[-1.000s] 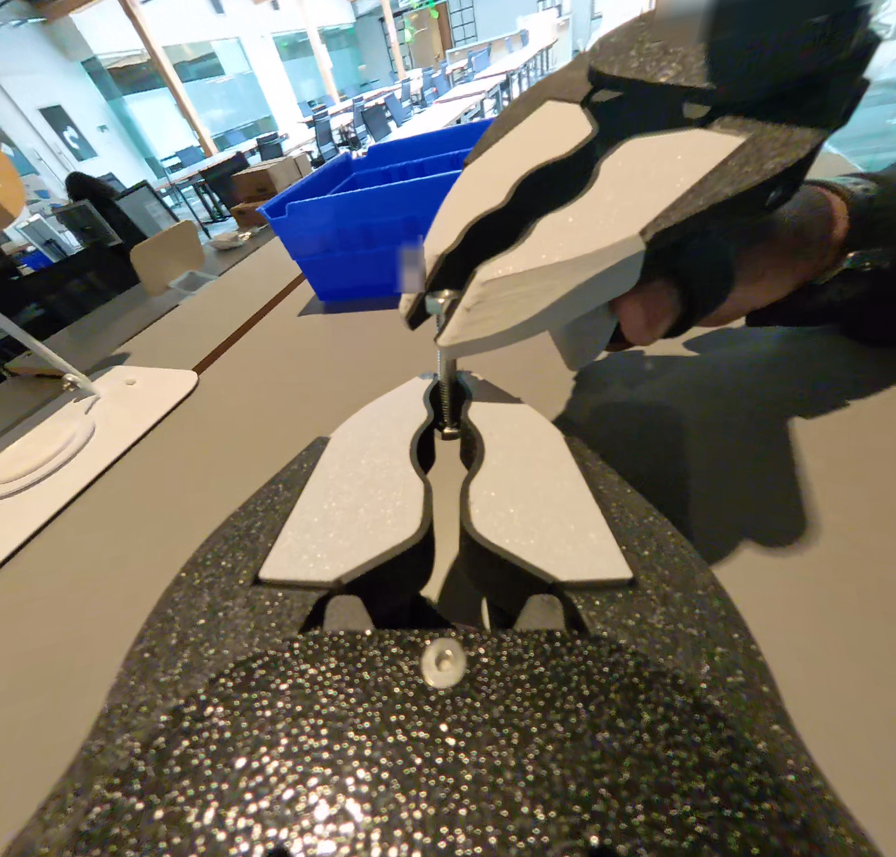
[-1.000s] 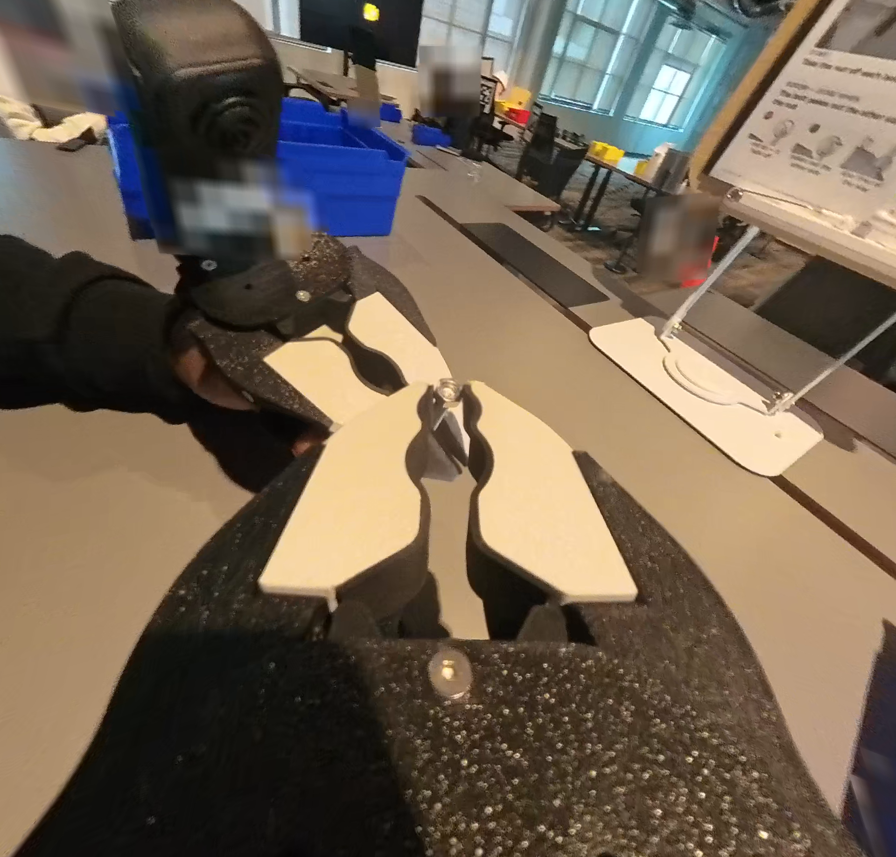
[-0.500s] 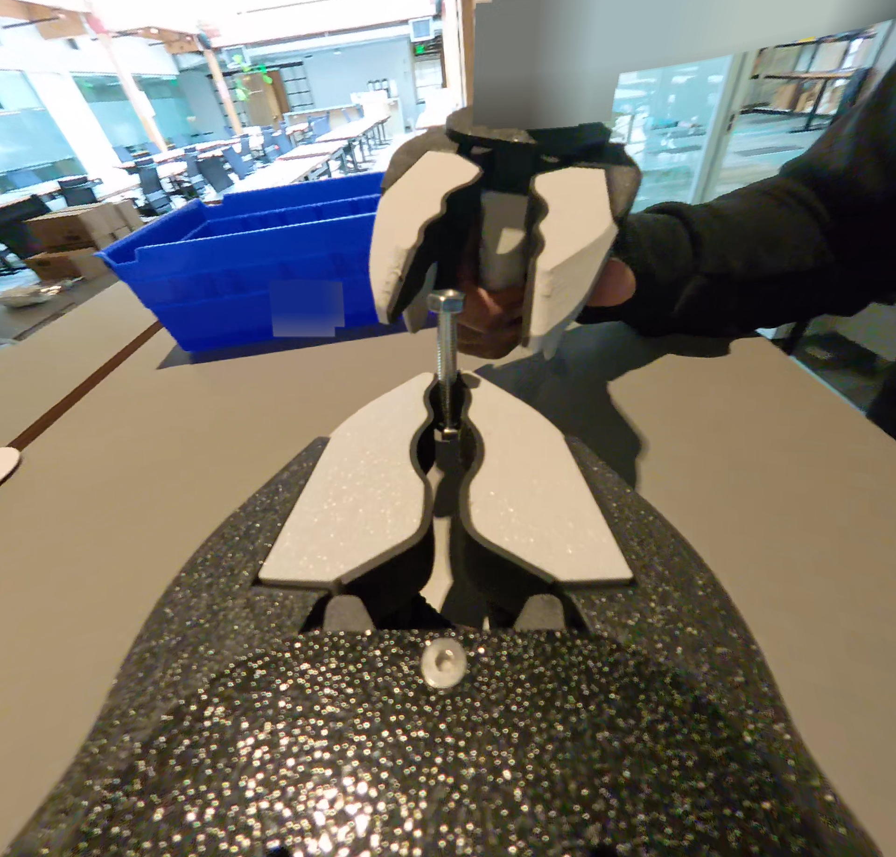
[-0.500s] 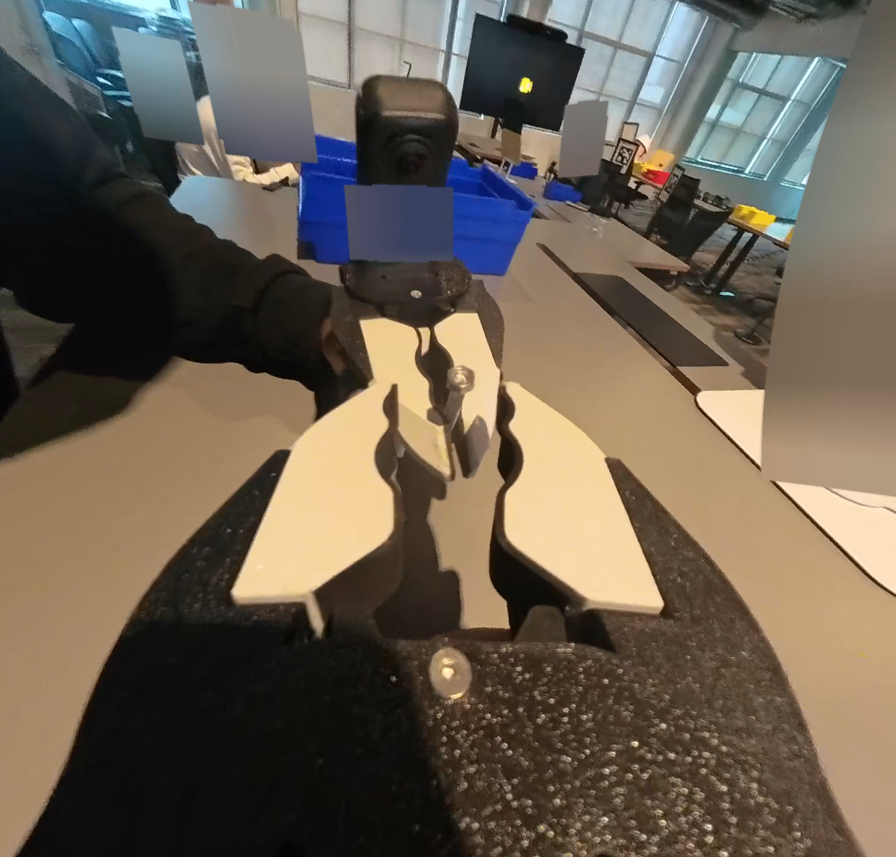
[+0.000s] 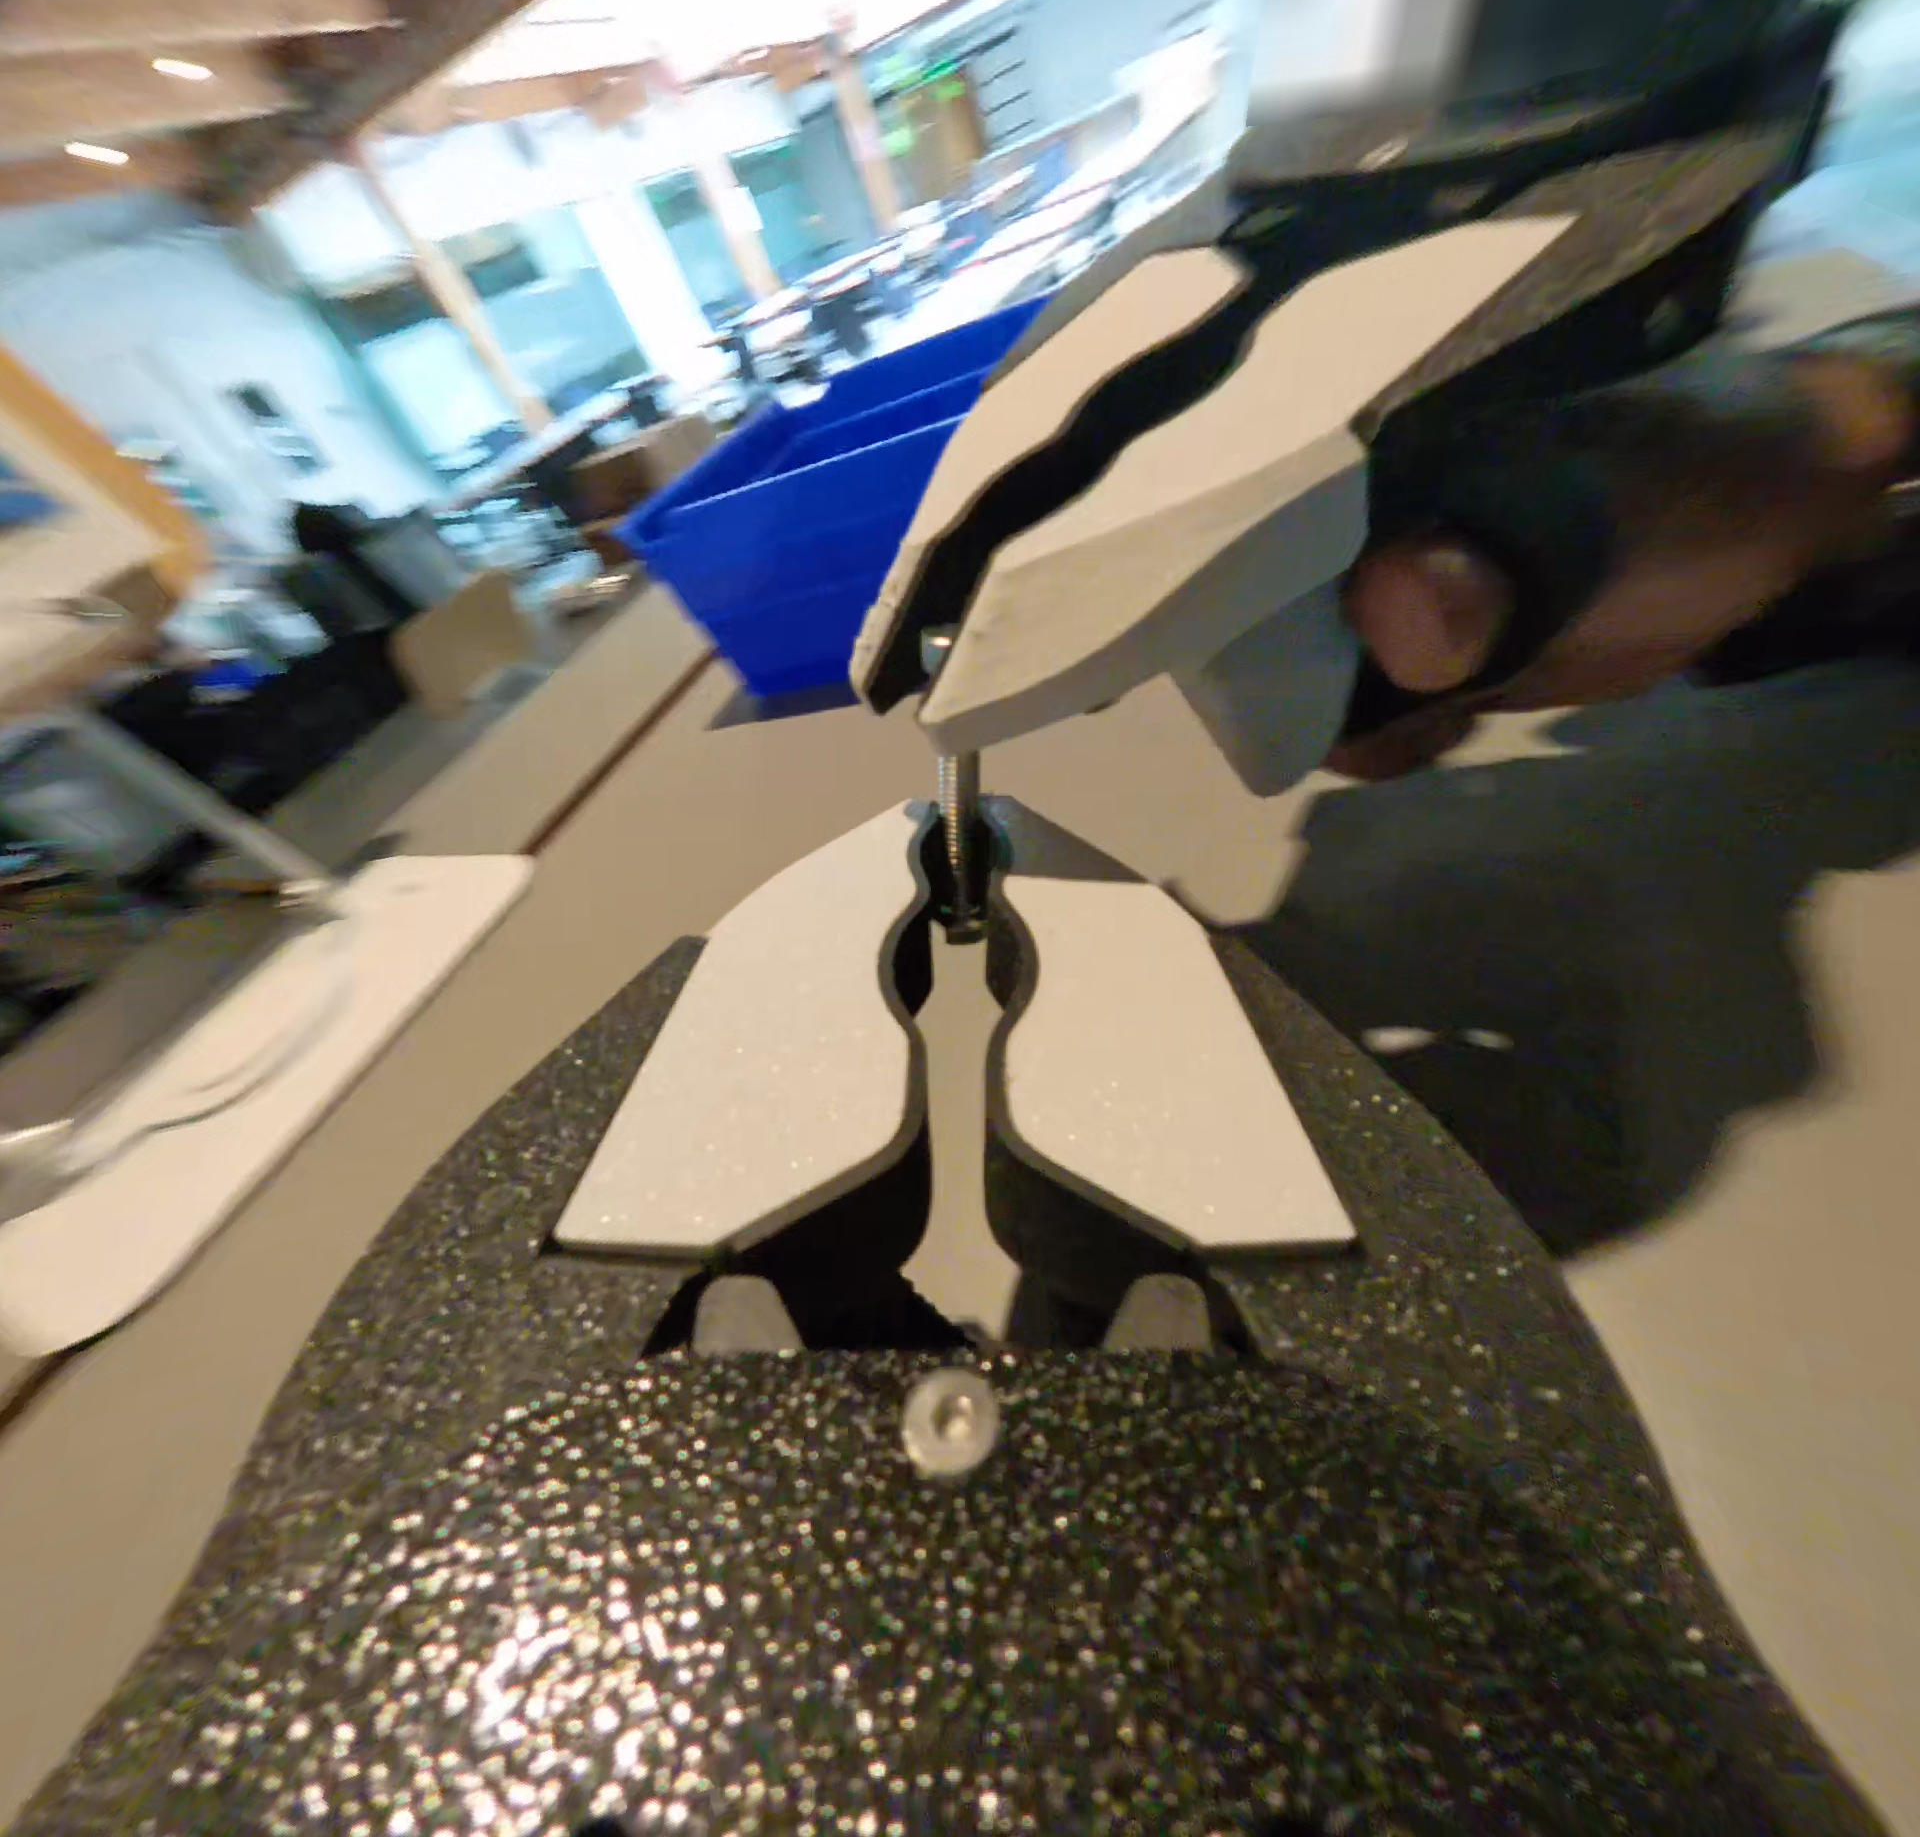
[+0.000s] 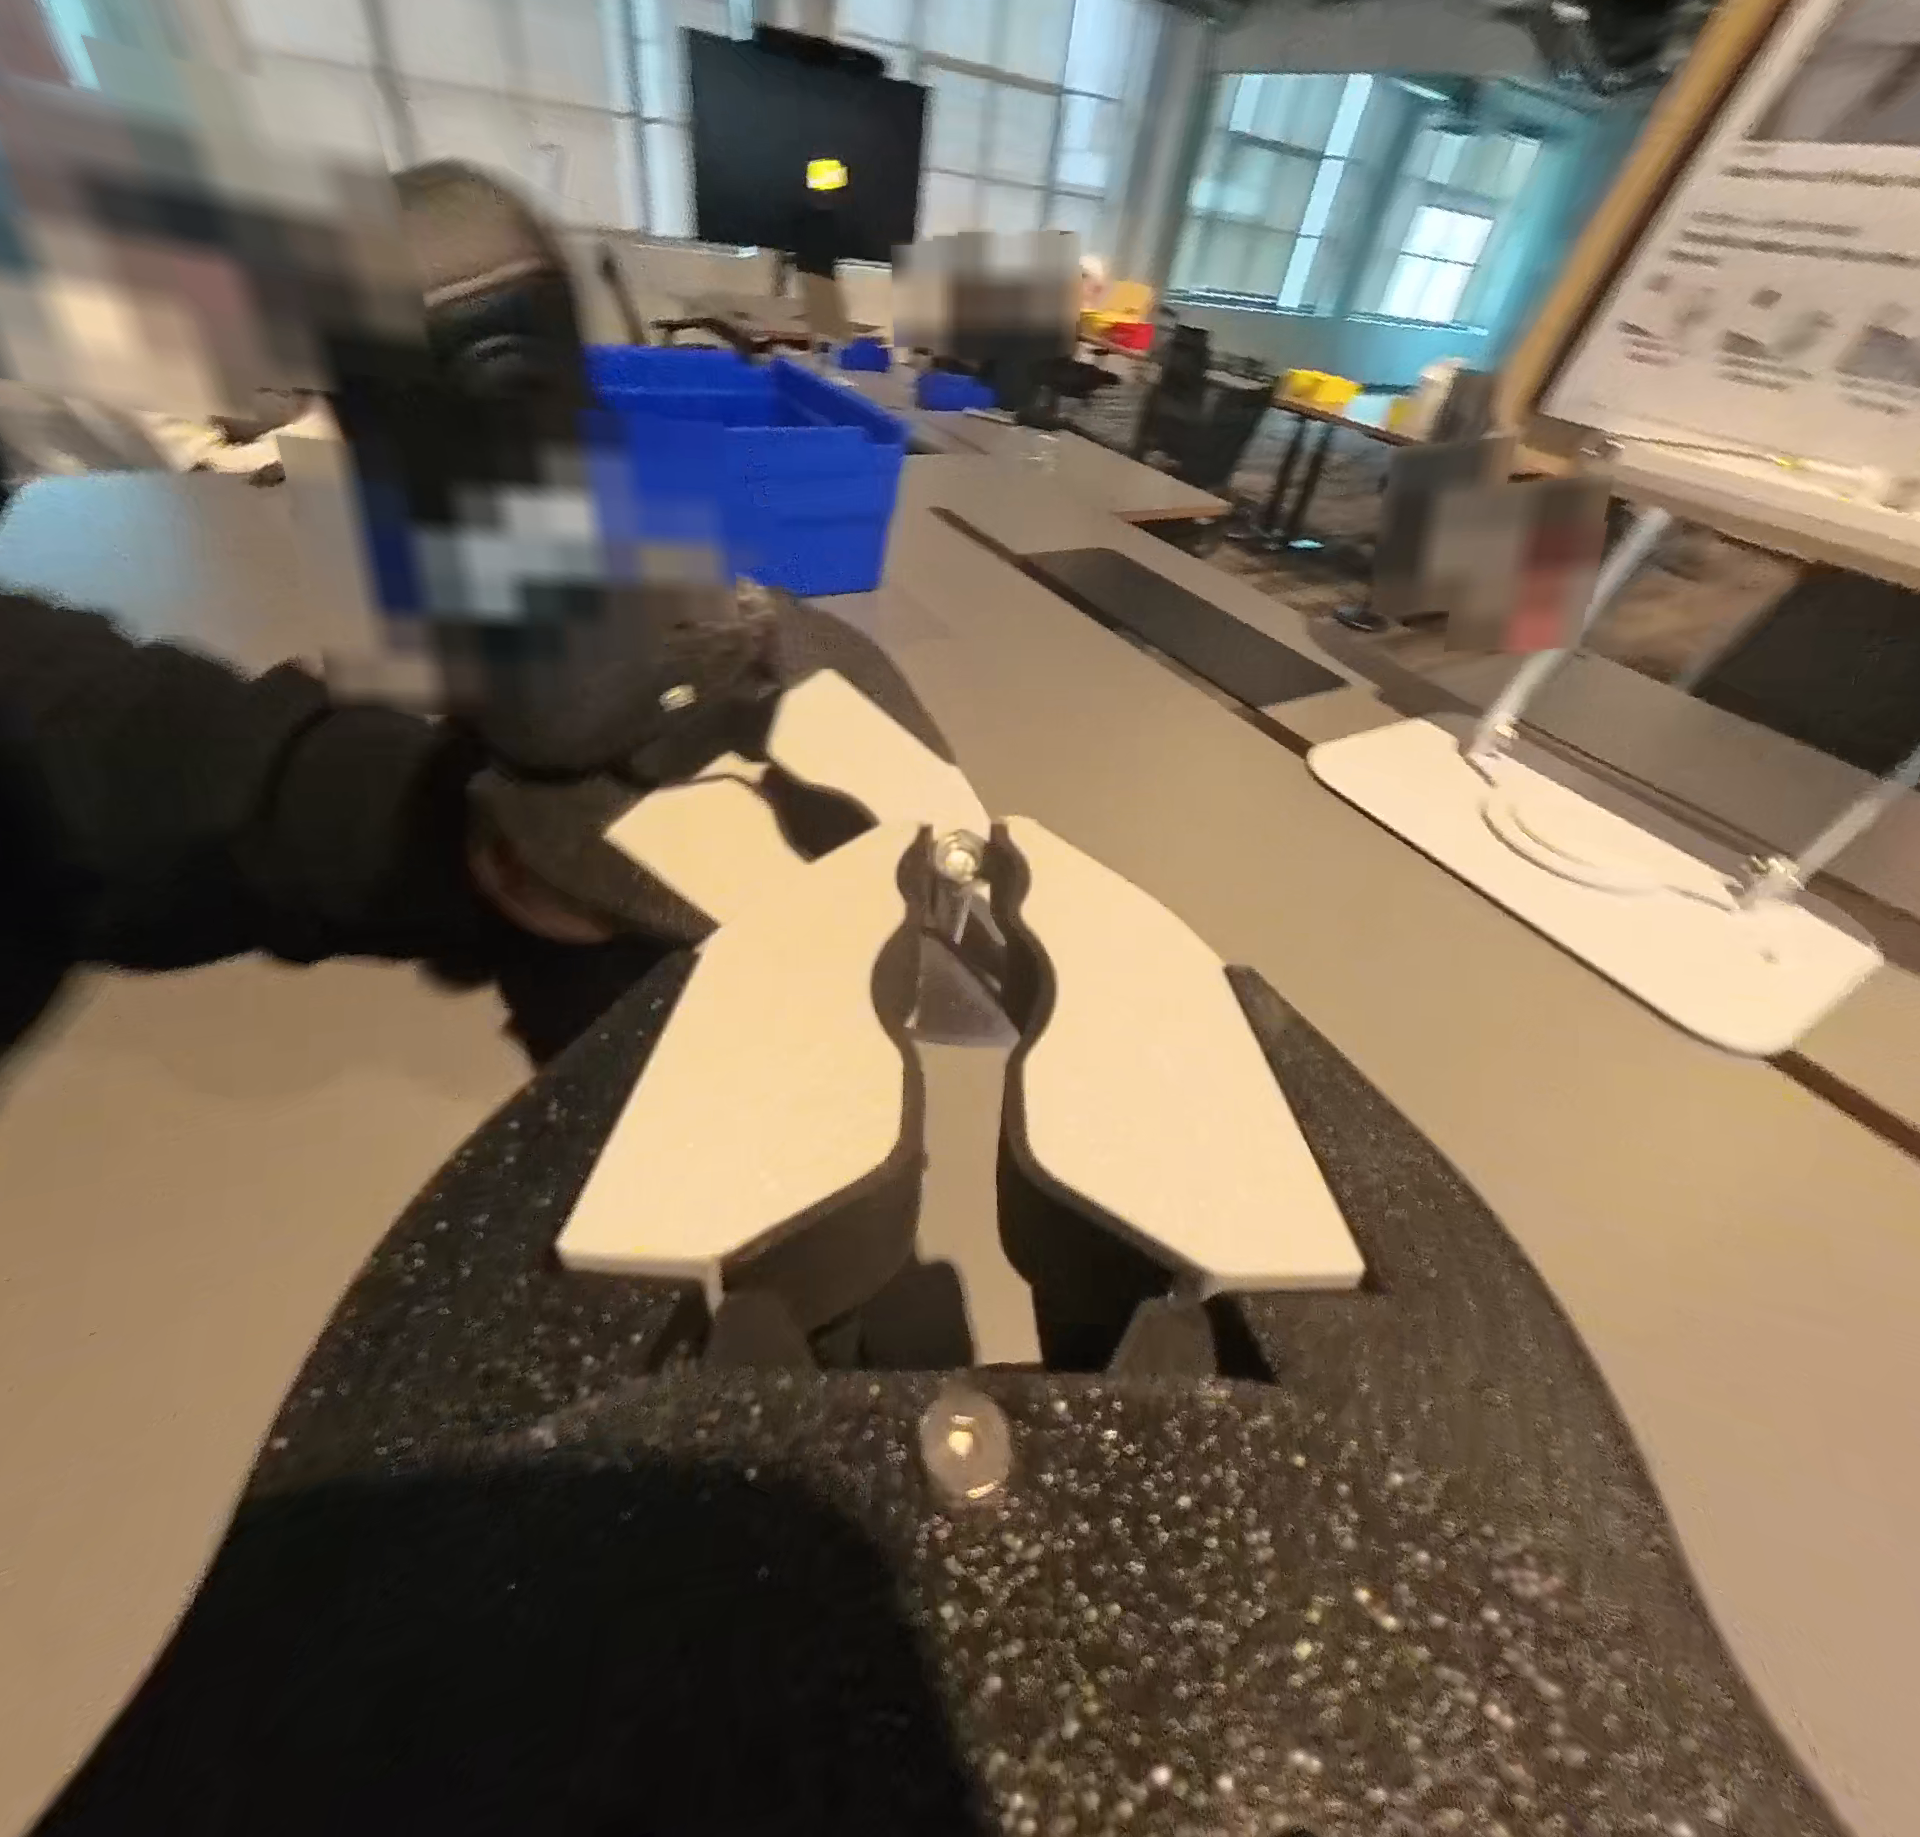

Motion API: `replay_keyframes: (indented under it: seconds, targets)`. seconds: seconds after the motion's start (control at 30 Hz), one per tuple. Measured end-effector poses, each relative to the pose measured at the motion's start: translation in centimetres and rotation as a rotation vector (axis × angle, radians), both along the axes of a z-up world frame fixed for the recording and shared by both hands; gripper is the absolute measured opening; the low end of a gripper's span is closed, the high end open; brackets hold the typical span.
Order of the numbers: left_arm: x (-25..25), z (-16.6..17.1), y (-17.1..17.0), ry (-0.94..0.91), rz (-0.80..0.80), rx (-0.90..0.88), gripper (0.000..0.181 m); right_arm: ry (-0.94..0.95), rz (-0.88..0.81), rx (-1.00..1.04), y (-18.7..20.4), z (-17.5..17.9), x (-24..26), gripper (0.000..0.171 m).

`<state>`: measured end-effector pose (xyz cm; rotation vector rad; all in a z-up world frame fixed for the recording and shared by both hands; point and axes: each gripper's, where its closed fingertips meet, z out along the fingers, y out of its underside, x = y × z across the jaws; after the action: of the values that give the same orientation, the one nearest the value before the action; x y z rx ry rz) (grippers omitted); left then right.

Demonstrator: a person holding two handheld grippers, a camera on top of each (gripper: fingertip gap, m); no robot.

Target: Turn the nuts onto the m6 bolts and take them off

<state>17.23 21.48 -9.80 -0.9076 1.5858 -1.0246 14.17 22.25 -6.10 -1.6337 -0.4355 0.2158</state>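
- The bolt (image 5: 958, 819) stands upright between your two grippers, above the grey table (image 5: 312, 1216), its threaded shank bare in the short gap between them.
- The nut (image 5: 962, 917) sits low on the shank, at the bolt's bottom end as far as the left wrist view shows; motion blur hides how many threads it has taken.
- Your left gripper (image 5: 958, 878) is clenched around the nut and lower shank, the tips pinching it from either side.
- Your right gripper (image 5: 925, 691) comes in from above at a slant and is clamped on the bolt's hex head (image 6: 956, 857), which shows at its tips in the right wrist view.
- You look to be mid-turn: one gripper holds while the other twists. Whether the nut is going on or coming off, these views do not tell.
- The next move calls for a release and a re-grip of the turning gripper without tilting the bolt, so keep both grips in line with the shank.
- Farther out, a blue bin (image 5: 800, 551) sits beyond the grippers, and a white stand base (image 6: 1579, 883) lies to your right.
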Motion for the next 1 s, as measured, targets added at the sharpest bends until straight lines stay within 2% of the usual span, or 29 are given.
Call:
replay_keyframes:
  seconds: [0.1, 0.17, 0.23, 0.3, 0.43, 0.5, 0.77, 0.9, 1.0]
  targets:
    - [0.4, 0.2, 1.6, -0.033, 0.215, 0.201, 0.004, 0.056, -0.111, 0.003, 0.5, 0.0, 0.8, 0.010]
    - [0.4, 0.2, 1.7, -0.032, 0.236, 0.285, 0.004, 0.027, -0.100, 0.014, 0.4, -0.1, 0.8, 0.012]
    - [0.2, -0.3, 2.3, -0.012, 0.244, 0.348, 0.004, -0.035, -0.055, 0.030, 0.1, 0.1, 0.8, 0.033]
    - [0.0, -0.7, 3.3, 0.013, 0.258, 0.438, 0.004, -0.161, 0.004, 0.047, -0.4, -0.1, 0.9, 0.039]
    - [-0.4, -2.1, 4.2, 0.078, 0.220, 0.642, 0.005, -0.562, 0.024, 0.035, -0.9, -3.4, 1.9, 0.036]
    - [-0.5, -2.7, 4.1, 0.101, 0.195, 0.711, 0.005, -0.676, 0.036, 0.018, -0.9, -4.6, 1.9, 0.035]
    - [-0.6, -4.0, 3.3, 0.152, 0.127, 0.788, 0.005, -0.795, 0.058, 0.033, -1.1, -5.4, 1.2, 0.029]
    - [-0.6, -4.3, 3.0, 0.166, 0.109, 0.793, 0.005, -0.833, 0.062, 0.022, -1.1, -5.9, 1.0, 0.022]
    - [-0.5, -4.4, 2.8, 0.168, 0.104, 0.807, 0.005, -0.812, 0.065, 0.001, -1.0, -6.1, 0.6, 0.011]
